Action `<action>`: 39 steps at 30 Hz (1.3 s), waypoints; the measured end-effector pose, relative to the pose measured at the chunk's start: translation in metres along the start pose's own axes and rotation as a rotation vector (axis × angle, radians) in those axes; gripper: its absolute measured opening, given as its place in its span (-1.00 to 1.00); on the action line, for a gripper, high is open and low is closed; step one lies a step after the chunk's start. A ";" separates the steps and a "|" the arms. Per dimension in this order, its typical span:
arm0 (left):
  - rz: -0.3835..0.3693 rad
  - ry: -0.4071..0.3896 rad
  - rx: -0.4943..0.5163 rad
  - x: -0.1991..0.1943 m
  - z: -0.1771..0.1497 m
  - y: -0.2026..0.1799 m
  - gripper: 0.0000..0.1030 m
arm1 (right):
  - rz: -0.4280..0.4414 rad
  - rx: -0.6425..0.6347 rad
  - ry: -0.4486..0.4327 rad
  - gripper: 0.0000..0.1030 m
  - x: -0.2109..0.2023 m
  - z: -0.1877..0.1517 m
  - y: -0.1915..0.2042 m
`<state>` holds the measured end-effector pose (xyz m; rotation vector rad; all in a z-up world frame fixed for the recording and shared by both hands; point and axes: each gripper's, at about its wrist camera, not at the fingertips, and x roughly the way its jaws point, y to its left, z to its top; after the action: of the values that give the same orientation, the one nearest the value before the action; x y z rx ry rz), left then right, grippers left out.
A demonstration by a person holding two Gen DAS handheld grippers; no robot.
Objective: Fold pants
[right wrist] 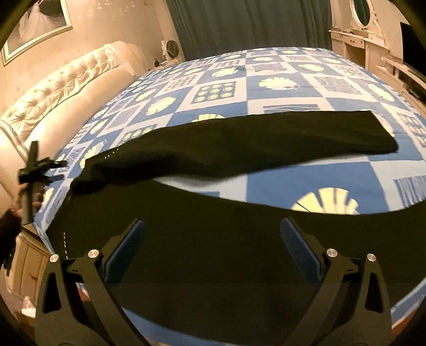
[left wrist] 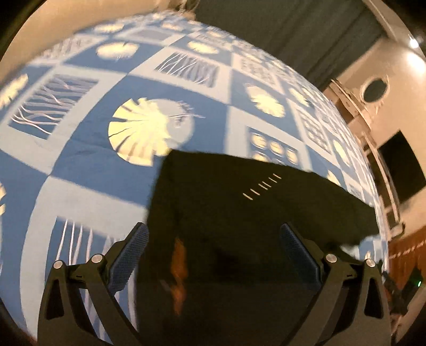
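Black pants (right wrist: 239, 143) lie spread on a bed with a blue and white patterned sheet (right wrist: 293, 87). One leg stretches to the far right, the other runs across the near edge. My right gripper (right wrist: 213, 239) hovers open over the near black cloth, nothing between its fingers. In the left wrist view the waist end of the pants (left wrist: 253, 213) fills the lower middle, and my left gripper (left wrist: 213, 244) stands open above it. The right wrist view also shows the left gripper (right wrist: 40, 167) at the far left, held by a hand beside the bed's edge.
A cream tufted headboard (right wrist: 66, 85) runs along the left of the bed. Dark curtains (right wrist: 239, 24) hang behind. A white dresser with an oval mirror (right wrist: 359, 29) and a dark screen (left wrist: 402, 170) stand to the right. A framed picture (right wrist: 37, 26) hangs on the wall.
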<state>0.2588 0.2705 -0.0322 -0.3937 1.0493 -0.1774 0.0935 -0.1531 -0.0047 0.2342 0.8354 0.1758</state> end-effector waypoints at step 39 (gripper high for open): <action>-0.187 0.109 0.002 0.078 0.051 0.034 -0.44 | 0.056 -0.457 0.381 0.60 0.246 0.214 -0.023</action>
<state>0.3401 0.2875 -0.0865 -0.4844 1.1191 -0.3707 0.4176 -0.1437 -0.0476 -0.2136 1.1399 0.4668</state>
